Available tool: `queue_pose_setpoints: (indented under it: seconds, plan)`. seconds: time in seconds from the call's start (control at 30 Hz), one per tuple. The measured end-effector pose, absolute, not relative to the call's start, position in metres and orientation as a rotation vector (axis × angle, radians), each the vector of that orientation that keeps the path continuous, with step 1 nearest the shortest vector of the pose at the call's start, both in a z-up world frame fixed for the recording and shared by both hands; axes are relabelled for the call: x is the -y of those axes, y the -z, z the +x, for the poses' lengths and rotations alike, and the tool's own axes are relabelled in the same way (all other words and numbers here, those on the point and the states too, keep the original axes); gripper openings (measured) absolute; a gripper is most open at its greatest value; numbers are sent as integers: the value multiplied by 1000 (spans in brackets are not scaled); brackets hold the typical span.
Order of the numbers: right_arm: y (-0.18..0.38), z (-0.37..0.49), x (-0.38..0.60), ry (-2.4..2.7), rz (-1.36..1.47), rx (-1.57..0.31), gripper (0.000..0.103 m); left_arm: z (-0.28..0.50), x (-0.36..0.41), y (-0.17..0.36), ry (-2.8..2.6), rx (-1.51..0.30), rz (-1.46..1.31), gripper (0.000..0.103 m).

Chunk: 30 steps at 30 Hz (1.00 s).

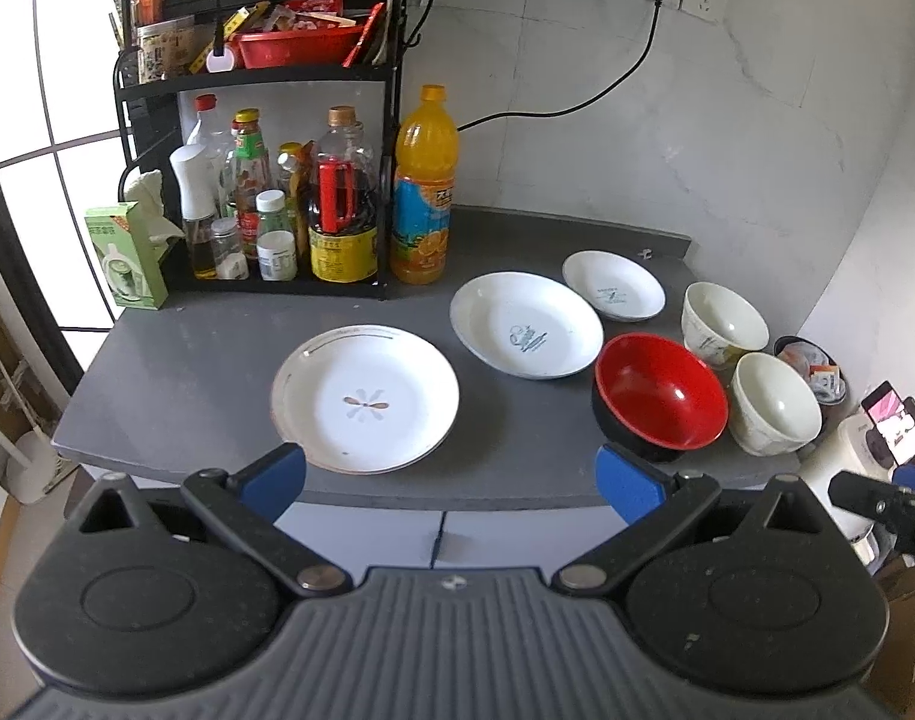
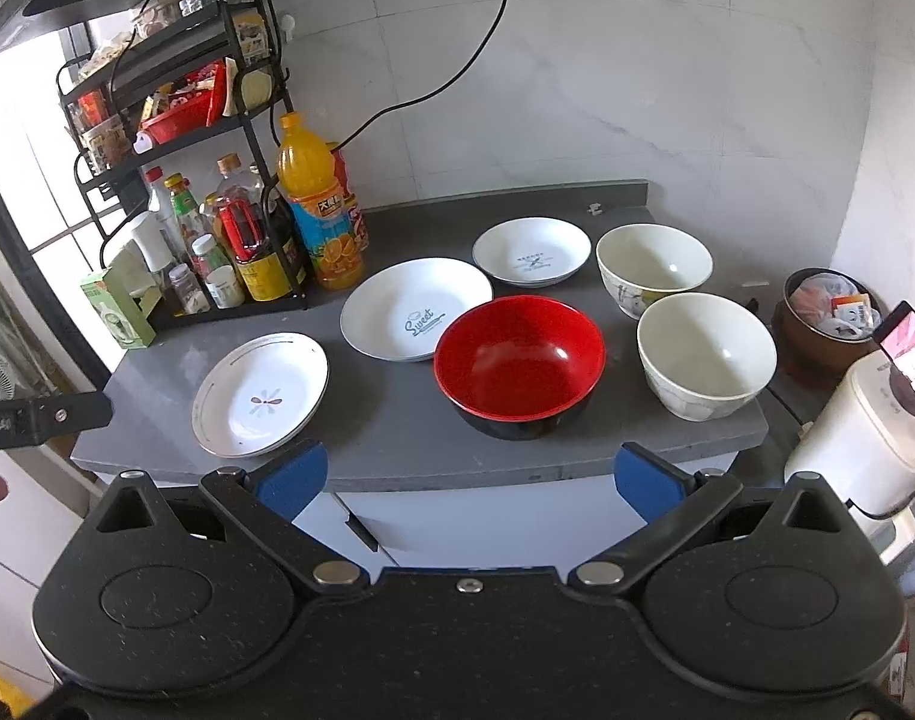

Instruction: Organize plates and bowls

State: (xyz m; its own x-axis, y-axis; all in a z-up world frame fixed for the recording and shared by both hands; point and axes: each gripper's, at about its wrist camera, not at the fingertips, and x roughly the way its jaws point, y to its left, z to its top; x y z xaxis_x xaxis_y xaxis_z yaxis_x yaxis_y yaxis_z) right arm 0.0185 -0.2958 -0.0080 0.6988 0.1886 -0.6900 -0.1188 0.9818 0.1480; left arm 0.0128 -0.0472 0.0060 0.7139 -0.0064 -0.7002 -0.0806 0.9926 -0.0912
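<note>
Grey countertop [image 2: 397,444], plates [image 2: 415,309], bowls [image 2: 520,354]

plates left, bowls right on the tabletop [image 2: 397,450]
three plates [image 2: 417,308] run diagonally; three bowls [image 2: 520,357] cluster right; bottle rack [image 2: 175,180] behind-left.

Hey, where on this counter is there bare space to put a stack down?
Bare grey counter along the front edge, before the red bowl; also left of the flower plate, by the green box. Right side is crowded with two white bowls.
</note>
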Motion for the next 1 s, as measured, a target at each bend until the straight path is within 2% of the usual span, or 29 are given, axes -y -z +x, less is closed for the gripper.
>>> queue_pose_setpoints:
  seconds: [0.53,1.0]
  plan:
    - [16,34,346,-144,173,-757,102,55,98,-5,-5,-778,-136,102]
    - [37,92,332,11,248,-754,96,158,83,16,169,-809,-94,100]
